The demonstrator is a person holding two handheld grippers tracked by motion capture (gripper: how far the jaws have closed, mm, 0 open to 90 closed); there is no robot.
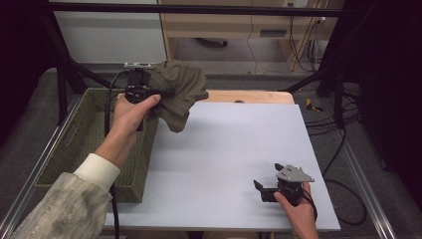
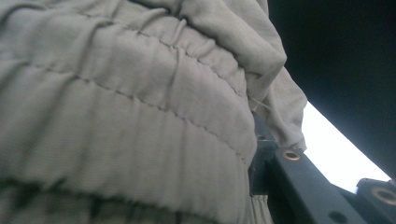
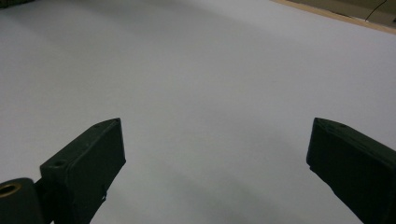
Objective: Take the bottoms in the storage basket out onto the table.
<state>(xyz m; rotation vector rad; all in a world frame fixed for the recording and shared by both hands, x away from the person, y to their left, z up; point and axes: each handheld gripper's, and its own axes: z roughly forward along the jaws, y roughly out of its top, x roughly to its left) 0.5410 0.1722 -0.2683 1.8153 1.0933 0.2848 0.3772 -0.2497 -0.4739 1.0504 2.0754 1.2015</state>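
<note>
White board covers most of the table (image 1: 234, 164), and nearest the person the right gripper (image 1: 266, 188) rests low on it with its jaws spread wide and nothing between them, apparently waiting its turn. Farther off, the left gripper (image 1: 166, 92) is clamped on a bunched olive-brown garment (image 1: 180, 92), held up above the far rim of the woven green basket (image 1: 74, 149), probably being lifted clear of it toward the board.

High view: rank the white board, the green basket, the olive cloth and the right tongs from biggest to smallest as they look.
1. White board
2. Green basket, partly hidden by the arm
3. Olive cloth, bunched and held up nearer the camera, so its true size is unsure
4. Right tongs
</note>
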